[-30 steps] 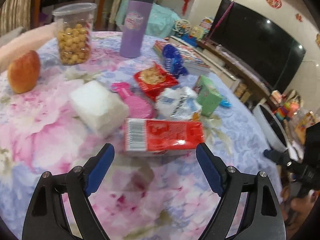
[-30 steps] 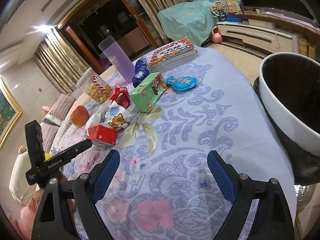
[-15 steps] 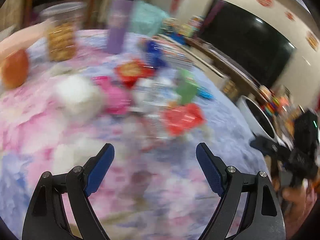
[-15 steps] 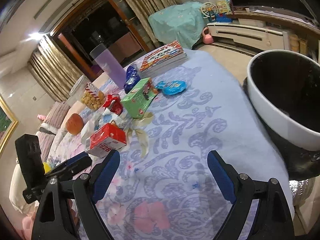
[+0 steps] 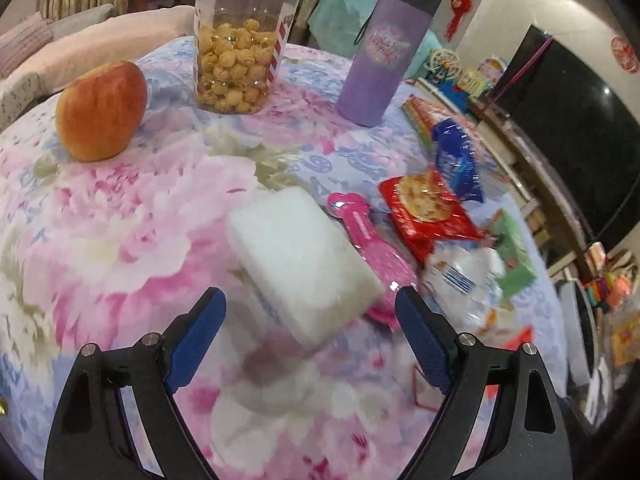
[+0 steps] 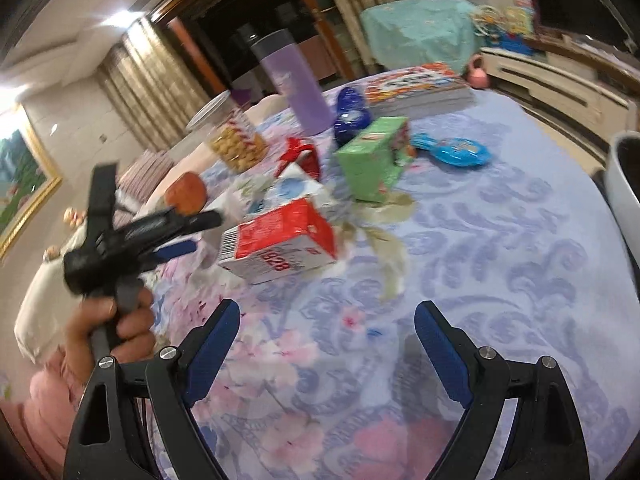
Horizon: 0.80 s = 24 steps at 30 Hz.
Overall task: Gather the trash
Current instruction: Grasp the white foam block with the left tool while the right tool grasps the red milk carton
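On the flowered tablecloth (image 5: 120, 220) lies a white foam block (image 5: 304, 256), just ahead of my left gripper (image 5: 310, 312), whose jaws are opening and hold nothing. Right of the block lie a pink wrapper (image 5: 376, 248), a red cookie packet (image 5: 428, 212), a blue bag (image 5: 456, 160), a crumpled white bag (image 5: 464, 280) and a green carton (image 5: 514, 256). My right gripper (image 6: 326, 320) is open and empty, a short way before a red-and-white carton (image 6: 280, 240) lying on its side. Behind it stand the green carton (image 6: 372, 160) and a flat blue wrapper (image 6: 456, 152). The left gripper (image 6: 200, 232) shows there too, held by a hand (image 6: 116, 320).
An apple (image 5: 100, 110), a clear snack jar (image 5: 240, 52) and a purple tumbler (image 5: 384, 56) stand at the far side. A stack of books (image 6: 420, 84) lies beyond the trash. A white-rimmed bin (image 6: 624, 184) stands off the table's right edge.
The left gripper swung left: the red-and-white carton left its view and the white block now lies ahead. The right gripper moved left toward the carton; the bin slid to the frame's edge.
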Each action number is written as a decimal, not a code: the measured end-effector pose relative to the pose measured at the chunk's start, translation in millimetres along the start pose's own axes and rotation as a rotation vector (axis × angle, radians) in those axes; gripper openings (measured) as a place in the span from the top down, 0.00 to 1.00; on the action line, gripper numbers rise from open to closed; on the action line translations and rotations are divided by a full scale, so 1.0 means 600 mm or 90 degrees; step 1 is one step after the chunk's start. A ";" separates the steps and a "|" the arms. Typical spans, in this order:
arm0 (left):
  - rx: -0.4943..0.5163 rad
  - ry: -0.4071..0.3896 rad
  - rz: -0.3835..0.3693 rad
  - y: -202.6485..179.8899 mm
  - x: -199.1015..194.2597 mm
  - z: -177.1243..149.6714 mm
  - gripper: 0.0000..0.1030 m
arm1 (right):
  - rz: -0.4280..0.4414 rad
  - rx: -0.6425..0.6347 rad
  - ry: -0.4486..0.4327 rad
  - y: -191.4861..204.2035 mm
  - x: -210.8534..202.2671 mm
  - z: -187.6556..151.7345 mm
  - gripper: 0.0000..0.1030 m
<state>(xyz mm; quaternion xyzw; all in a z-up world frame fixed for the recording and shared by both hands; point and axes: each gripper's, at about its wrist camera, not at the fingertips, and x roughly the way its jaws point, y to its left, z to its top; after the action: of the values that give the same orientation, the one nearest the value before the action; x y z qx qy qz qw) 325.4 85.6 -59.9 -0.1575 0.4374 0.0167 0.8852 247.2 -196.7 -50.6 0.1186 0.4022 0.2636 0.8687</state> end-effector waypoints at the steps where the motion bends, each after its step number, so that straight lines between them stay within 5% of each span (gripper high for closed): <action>1: 0.007 0.001 0.000 0.000 0.008 0.002 0.14 | 0.002 -0.011 0.000 0.006 0.004 0.003 0.10; 2: 0.014 -0.001 0.003 0.001 0.009 0.003 0.15 | 0.004 -0.023 0.000 0.013 0.009 0.006 0.07; 5: 0.031 -0.005 -0.014 0.008 0.009 -0.003 0.39 | -0.010 -0.066 -0.003 0.039 0.024 0.015 0.05; 15: 0.029 -0.012 -0.060 0.064 -0.073 -0.064 0.41 | -0.037 -0.145 0.005 0.093 0.079 0.027 0.01; 24: 0.035 0.010 -0.081 0.069 -0.107 -0.117 0.41 | -0.065 -0.135 0.021 0.088 0.117 0.043 0.03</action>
<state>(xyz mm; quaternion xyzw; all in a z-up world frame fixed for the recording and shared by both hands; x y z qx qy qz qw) 224.9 111.2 -60.5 -0.1611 0.4336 -0.0529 0.8850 285.5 -113.3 -56.6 0.0008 0.3915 0.2618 0.8821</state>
